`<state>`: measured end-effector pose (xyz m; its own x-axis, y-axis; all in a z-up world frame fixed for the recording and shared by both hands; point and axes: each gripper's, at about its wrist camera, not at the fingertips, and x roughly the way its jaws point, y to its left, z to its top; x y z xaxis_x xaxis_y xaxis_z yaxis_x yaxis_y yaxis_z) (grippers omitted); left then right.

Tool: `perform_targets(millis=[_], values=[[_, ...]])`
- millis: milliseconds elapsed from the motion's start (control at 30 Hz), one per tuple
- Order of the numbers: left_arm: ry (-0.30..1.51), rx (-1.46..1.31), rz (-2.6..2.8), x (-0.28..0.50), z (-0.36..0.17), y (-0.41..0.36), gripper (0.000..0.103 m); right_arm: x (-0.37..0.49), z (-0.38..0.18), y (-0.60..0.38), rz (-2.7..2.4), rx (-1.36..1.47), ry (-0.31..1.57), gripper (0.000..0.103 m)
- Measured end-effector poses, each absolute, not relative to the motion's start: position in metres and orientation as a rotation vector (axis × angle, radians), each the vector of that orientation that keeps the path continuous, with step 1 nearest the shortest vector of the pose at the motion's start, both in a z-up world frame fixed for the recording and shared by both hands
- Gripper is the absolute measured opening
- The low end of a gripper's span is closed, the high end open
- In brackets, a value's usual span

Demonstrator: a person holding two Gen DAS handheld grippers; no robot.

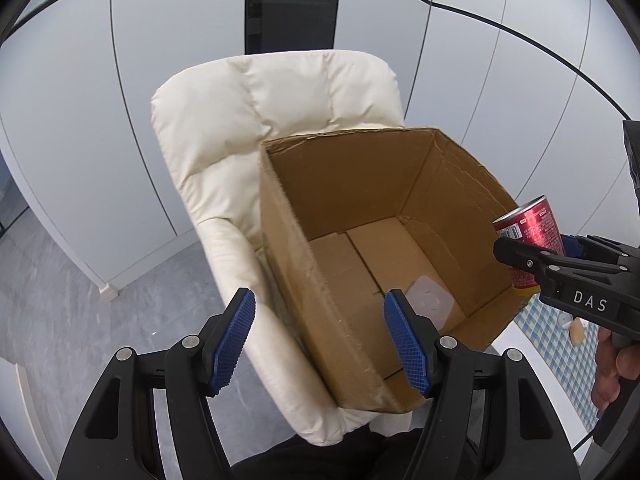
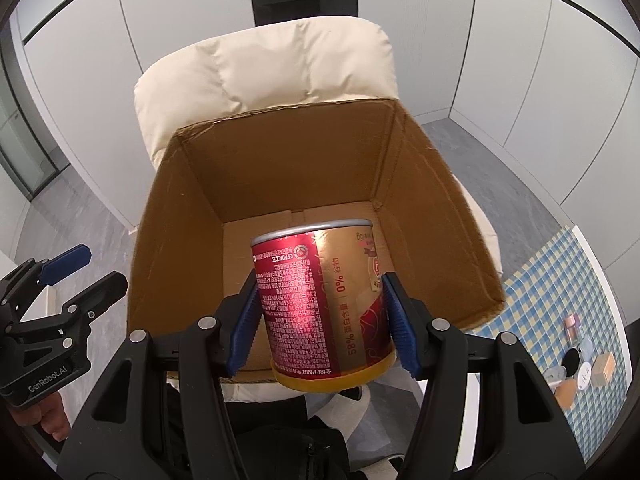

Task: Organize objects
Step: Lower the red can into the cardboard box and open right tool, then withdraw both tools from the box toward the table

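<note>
An open cardboard box (image 1: pixel 344 184) (image 2: pixel 180 208) stands on a cream armchair (image 1: pixel 256 92) (image 2: pixel 272 68); its inside holds nothing that I can see. My right gripper (image 2: pixel 322 320) (image 1: pixel 532 256) is shut on a red and gold can (image 2: pixel 320 300) (image 1: pixel 532 232), held upside down over the box's near right rim. My left gripper (image 1: pixel 320 344) (image 2: pixel 86 272) is open and empty, straddling the box's near left wall.
A table with a blue and yellow checked cloth (image 2: pixel 560 300) (image 1: pixel 548 332) lies to the right, with several small items (image 2: pixel 580 364) on it. White wall panels stand behind the chair. Grey floor (image 1: pixel 80 288) lies to the left.
</note>
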<state>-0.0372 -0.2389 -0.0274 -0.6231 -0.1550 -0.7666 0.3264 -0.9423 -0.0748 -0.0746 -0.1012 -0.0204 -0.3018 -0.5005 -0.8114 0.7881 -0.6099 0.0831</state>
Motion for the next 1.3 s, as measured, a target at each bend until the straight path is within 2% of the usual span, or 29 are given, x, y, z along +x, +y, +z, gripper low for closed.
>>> perform_targets(millis=[333, 367, 467, 600, 667, 767, 833, 933, 1033, 1100, 1200, 1300], values=[[0.309, 1.182, -2.566, -0.025, -0.027, -0.253, 0.068, -0.066, -0.021, -0.121, -1.959, 1.069, 0.444, 0.061], [0.311, 1.181, -2.563, -0.025, -0.027, -0.254, 0.068, -0.065, -0.020, -0.123, -1.958, 1.068, 0.445, 0.062], [0.316, 1.176, -2.557, -0.024, -0.027, -0.257, 0.070, -0.063, -0.019, -0.125, -1.960, 1.057, 0.444, 0.075], [0.295, 1.155, -2.547, -0.023, -0.026, -0.256, 0.072, -0.063, -0.020, -0.124, -1.957, 1.058, 0.459, 0.077], [0.276, 1.141, -2.549, -0.023, -0.023, -0.254, 0.076, -0.064, -0.020, -0.124, -1.957, 1.059, 0.462, 0.077], [0.281, 1.126, -2.554, -0.024, -0.022, -0.253, 0.083, -0.065, -0.020, -0.123, -1.964, 1.057, 0.465, 0.086], [0.285, 1.121, -2.550, -0.025, -0.022, -0.252, 0.086, -0.066, -0.020, -0.120, -1.973, 1.052, 0.473, 0.087], [0.264, 1.106, -2.529, -0.028, -0.022, -0.250, 0.088, -0.069, -0.021, -0.116, -1.980, 1.051, 0.482, 0.089], [0.236, 1.083, -2.507, -0.031, -0.021, -0.246, 0.100, -0.074, -0.021, -0.109, -1.999, 1.056, 0.478, 0.091], [0.221, 1.064, -2.492, -0.034, -0.021, -0.243, 0.102, -0.078, -0.020, -0.102, -2.020, 1.056, 0.456, 0.098], [0.203, 1.073, -2.481, -0.039, -0.022, -0.238, 0.102, -0.083, -0.019, -0.094, -2.051, 1.053, 0.465, 0.103], [0.207, 1.091, -2.482, -0.044, -0.023, -0.233, 0.102, -0.088, -0.018, -0.086, -2.077, 1.055, 0.469, 0.103]])
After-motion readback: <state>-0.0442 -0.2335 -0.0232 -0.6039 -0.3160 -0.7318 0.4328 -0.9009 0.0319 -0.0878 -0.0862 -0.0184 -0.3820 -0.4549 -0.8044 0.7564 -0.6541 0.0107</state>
